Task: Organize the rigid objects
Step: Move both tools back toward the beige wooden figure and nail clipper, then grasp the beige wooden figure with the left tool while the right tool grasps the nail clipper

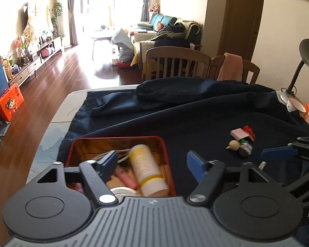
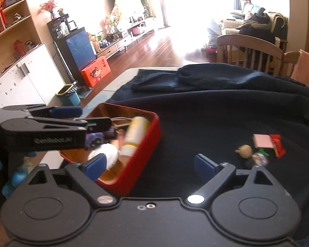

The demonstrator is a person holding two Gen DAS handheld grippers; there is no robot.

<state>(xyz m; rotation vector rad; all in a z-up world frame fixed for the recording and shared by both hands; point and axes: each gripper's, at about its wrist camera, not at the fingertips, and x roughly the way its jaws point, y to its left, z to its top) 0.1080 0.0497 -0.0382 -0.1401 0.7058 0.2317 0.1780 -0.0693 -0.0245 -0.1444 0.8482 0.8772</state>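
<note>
A red tin box [image 1: 162,144] [image 2: 152,131] sits on the dark cloth, holding a white and yellow bottle [image 1: 147,169] [image 2: 134,135], pink items, a cord and a round white lid. My left gripper [image 1: 152,164] is open above the box, with the blurred bottle between its fingers, touching neither. My right gripper [image 2: 149,164] is open, just right of the box. A small pile lies to the right: a pink block [image 1: 239,133] [image 2: 262,140], a red piece [image 2: 278,144], a beige figure [image 1: 234,145] [image 2: 245,151] and a small round jar [image 1: 245,149] [image 2: 260,159].
A dark blue cloth [image 1: 195,113] covers the table, bunched into a ridge at the back. Two wooden chairs [image 1: 175,61] stand behind it. A desk lamp [image 1: 307,61] and orange packets stand at the far right. The table's left edge [image 1: 57,119] drops to the wooden floor.
</note>
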